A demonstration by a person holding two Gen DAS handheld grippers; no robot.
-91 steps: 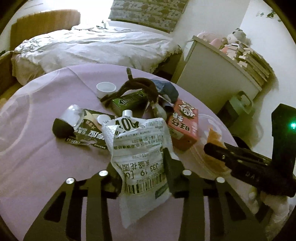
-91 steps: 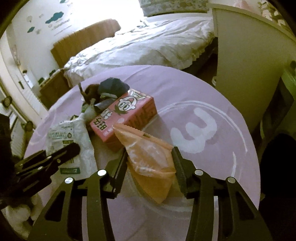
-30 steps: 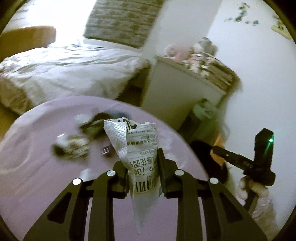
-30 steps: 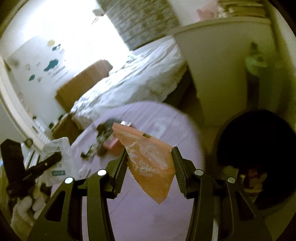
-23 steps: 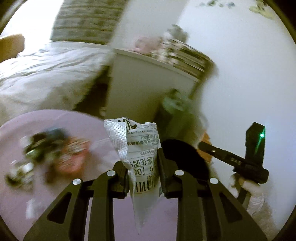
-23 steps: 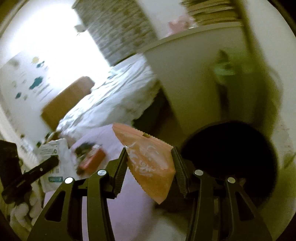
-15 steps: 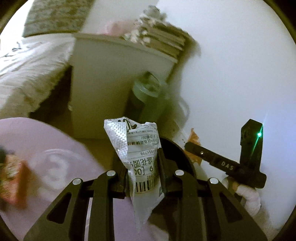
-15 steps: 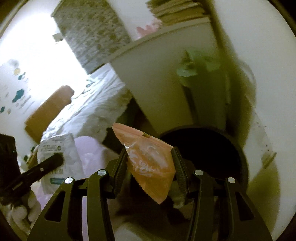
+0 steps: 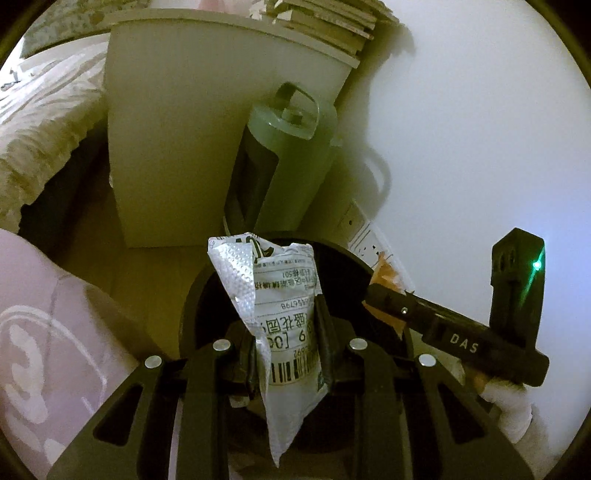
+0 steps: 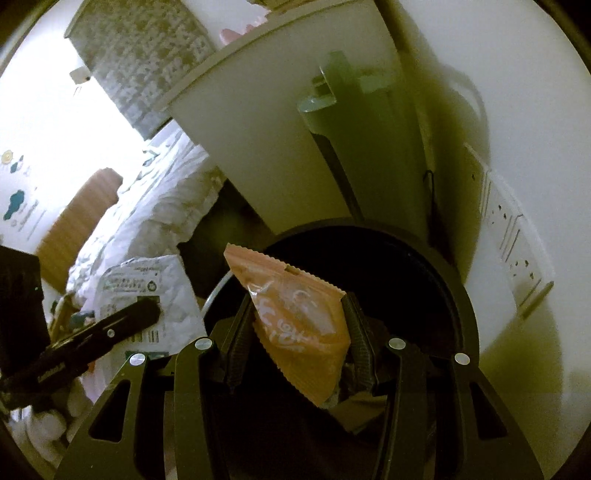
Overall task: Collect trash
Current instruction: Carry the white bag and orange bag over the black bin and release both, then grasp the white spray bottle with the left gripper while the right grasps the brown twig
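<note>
White barcode-labelled wrapper (image 9: 284,321) is pinched in left gripper (image 9: 286,354) fingers, orange snack packet (image 10: 299,328) in right gripper (image 10: 295,343) fingers. Both are held over the black bin (image 10: 436,266), likely for dropping.

Ahead of the tool stands a pale cabinet (image 9: 207,122) with stacked books (image 9: 325,18) on top — a green cylinder (image 9: 280,162) leans by its side. Right of it, a white wall (image 9: 480,129) with a socket strip (image 10: 513,236). To the left, a bed (image 10: 147,206) with rumpled white bedding, a bright window beyond — dim, yellowish light near the floor (image 9: 147,273).
</note>
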